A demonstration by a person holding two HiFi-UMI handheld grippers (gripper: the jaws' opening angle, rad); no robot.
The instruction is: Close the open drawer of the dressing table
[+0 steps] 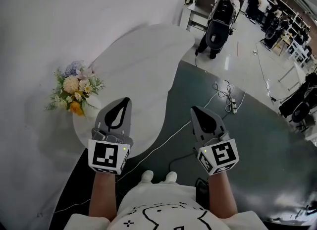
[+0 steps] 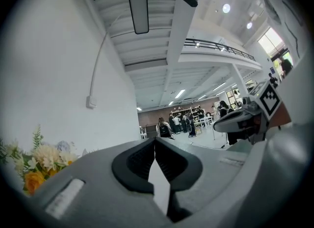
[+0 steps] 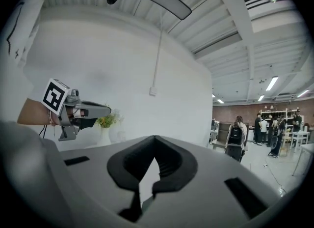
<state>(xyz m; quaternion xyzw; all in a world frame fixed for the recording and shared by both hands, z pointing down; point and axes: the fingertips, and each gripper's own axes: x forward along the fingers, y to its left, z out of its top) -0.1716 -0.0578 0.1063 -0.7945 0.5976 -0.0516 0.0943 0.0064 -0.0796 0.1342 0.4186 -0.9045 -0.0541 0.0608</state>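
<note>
The white dressing table top (image 1: pixel 143 60) with its curved edge lies below me in the head view; no drawer shows in any view. My left gripper (image 1: pixel 124 101) hangs over the table's near end, shut and empty, its tips touching (image 2: pixel 155 141). My right gripper (image 1: pixel 194 110) is held over the dark floor just off the table's edge, also shut with nothing in it (image 3: pixel 155 141). Each gripper view shows the other gripper at its side, the right gripper (image 2: pixel 240 121) and the left gripper (image 3: pixel 81 111), level with each other and apart.
A vase of flowers (image 1: pixel 75 89) stands on the table's left side, close to the left gripper. Cables and a power strip (image 1: pixel 233 106) lie on the floor. A black chair (image 1: pixel 218 23) and people are far back. White shoes (image 1: pixel 158 176) show below.
</note>
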